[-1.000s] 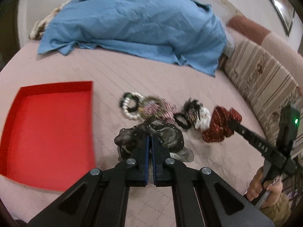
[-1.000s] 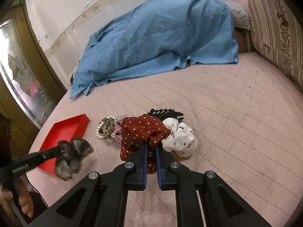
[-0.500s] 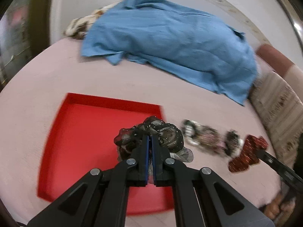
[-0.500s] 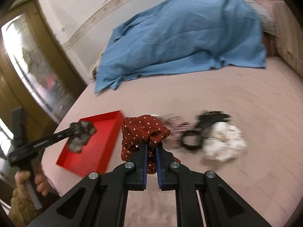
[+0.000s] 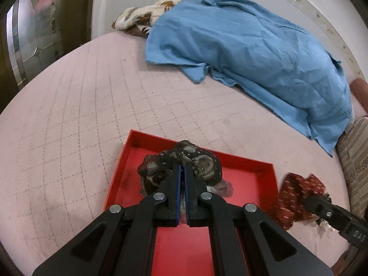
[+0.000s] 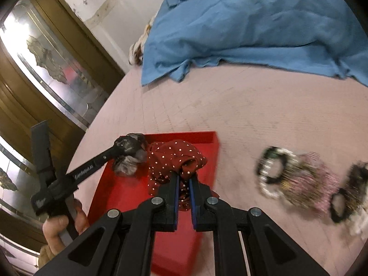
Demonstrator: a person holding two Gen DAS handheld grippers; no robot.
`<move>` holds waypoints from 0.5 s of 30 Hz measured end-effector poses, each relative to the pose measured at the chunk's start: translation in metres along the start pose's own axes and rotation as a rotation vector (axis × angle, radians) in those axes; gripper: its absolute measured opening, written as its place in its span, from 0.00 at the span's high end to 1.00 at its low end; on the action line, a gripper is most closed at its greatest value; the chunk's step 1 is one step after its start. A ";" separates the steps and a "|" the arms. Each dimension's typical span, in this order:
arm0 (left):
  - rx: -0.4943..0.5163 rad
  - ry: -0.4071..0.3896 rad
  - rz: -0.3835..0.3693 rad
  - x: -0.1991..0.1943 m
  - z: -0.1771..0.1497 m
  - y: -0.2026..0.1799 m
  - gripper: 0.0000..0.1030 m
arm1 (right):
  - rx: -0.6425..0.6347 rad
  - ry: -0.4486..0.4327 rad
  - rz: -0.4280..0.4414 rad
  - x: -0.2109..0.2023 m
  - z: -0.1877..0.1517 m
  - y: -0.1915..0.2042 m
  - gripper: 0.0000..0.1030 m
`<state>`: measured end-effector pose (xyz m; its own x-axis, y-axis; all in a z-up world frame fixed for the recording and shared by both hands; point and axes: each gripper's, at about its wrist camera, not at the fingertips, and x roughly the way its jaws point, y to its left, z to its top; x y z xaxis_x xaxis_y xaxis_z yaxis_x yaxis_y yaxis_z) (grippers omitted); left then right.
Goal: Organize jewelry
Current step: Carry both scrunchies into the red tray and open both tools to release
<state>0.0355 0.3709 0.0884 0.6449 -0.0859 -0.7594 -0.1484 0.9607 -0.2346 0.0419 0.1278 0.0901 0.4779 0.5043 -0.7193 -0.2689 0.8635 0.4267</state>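
Note:
My left gripper (image 5: pixel 182 170) is shut on a dark grey studded scrunchie (image 5: pixel 197 161) and holds it over the red tray (image 5: pixel 250 163). It also shows in the right wrist view (image 6: pixel 128 156). My right gripper (image 6: pixel 184 178) is shut on a dark red polka-dot scrunchie (image 6: pixel 170 156) over the tray (image 6: pixel 197 135). That scrunchie shows in the left wrist view (image 5: pixel 296 193). A beaded bracelet (image 6: pixel 273 172), a pink scrunchie (image 6: pixel 308 184) and a black hair tie (image 6: pixel 342 204) lie on the bed to the right of the tray.
A pink quilted bed cover (image 5: pixel 80 105) carries everything. A blue sheet (image 5: pixel 253 46) is heaped at the back. A striped cushion (image 5: pixel 354 161) is at the right. A glass-panelled door (image 6: pixel 50 73) stands left of the bed.
Both grippers have moved left with their scrunchies, from beside the jewelry pile to over the red tray. The rest of the pile now lies to the right.

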 end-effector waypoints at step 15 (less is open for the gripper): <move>-0.027 -0.058 0.017 -0.005 0.006 0.012 0.50 | -0.052 0.044 -0.137 0.066 0.022 0.015 0.72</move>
<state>0.0351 0.3849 0.0934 0.6845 -0.0531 -0.7271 -0.1796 0.9543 -0.2388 0.0876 0.1739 0.0614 0.4761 0.3807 -0.7927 -0.2474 0.9230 0.2947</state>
